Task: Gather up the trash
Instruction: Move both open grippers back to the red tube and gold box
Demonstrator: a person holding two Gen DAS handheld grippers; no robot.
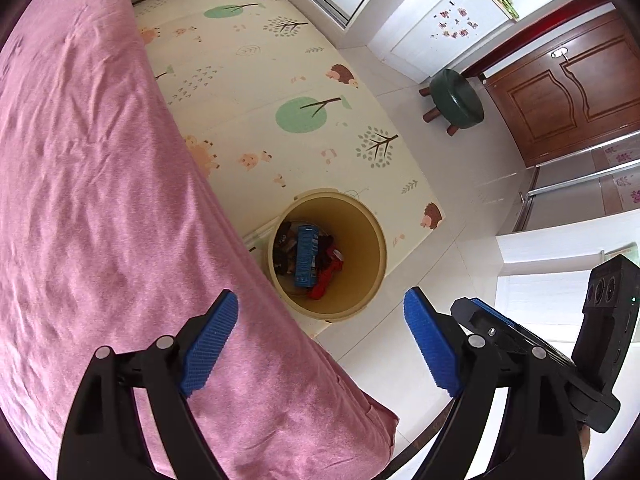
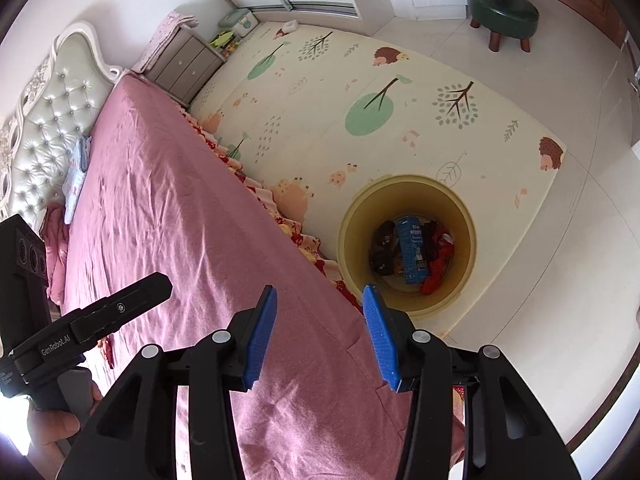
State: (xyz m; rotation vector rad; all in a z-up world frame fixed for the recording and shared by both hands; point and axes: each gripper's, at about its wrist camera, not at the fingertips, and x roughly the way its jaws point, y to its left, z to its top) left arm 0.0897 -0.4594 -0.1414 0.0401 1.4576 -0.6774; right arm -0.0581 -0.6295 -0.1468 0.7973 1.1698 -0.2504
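A yellow trash bin (image 1: 378,248) stands on the play mat beside the bed. Inside it lie a blue box (image 1: 306,256), a red wrapper (image 1: 326,282) and dark scraps (image 1: 285,248). My left gripper (image 1: 320,298) hovers high above the bed's edge and the bin, jaws wide open with nothing between them. In the right wrist view the same bin (image 2: 468,240) holds the blue box (image 2: 412,252). My right gripper (image 2: 320,292) hangs over the bed's edge, open about halfway, with nothing between its pads. Each gripper also shows at the side of the other's view.
A bed with a pink sheet (image 2: 172,240) fills the left side, its tufted headboard (image 2: 52,120) at the far end. A patterned play mat (image 1: 256,92) covers the floor. A green stool (image 1: 456,98) stands near a wooden door (image 1: 568,92). A grey nightstand (image 2: 184,66) sits beyond the bed.
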